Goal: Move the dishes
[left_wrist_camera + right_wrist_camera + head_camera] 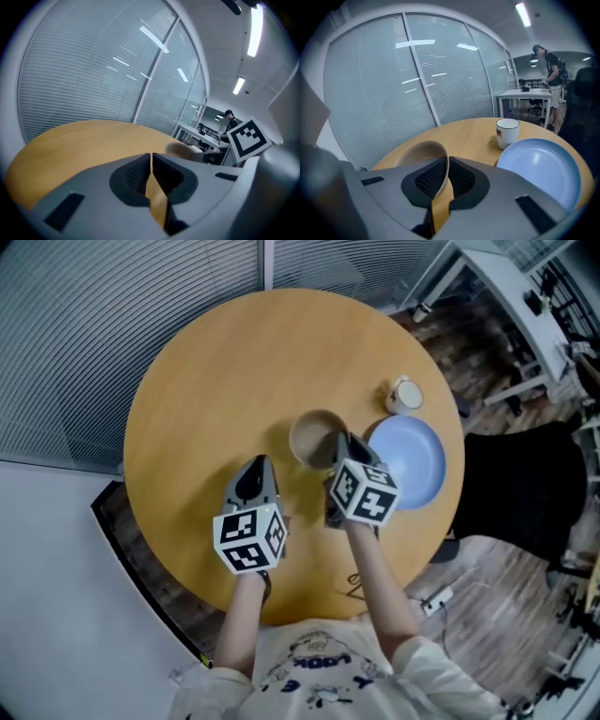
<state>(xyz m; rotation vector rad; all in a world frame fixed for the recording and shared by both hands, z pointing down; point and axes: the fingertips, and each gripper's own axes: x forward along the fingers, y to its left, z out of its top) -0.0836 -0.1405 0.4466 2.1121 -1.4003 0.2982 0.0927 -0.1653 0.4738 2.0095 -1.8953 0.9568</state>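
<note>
A tan bowl [312,437] is near the middle of the round wooden table [216,371]. My right gripper [339,450] is shut on its near rim; in the right gripper view the rim [436,157] runs between the pads and the bowl [417,152] tilts. A light blue plate [412,463] lies to the right of the bowl, also seen in the right gripper view [541,168]. A white mug [405,395] stands behind the plate, upright [507,132]. My left gripper [255,472] hovers left of the bowl, shut and holding nothing [151,157].
Glass walls with blinds [393,84] stand behind the table. A white desk [525,96] with a person beside it is at the far right. A black chair [520,488] sits by the table's right edge.
</note>
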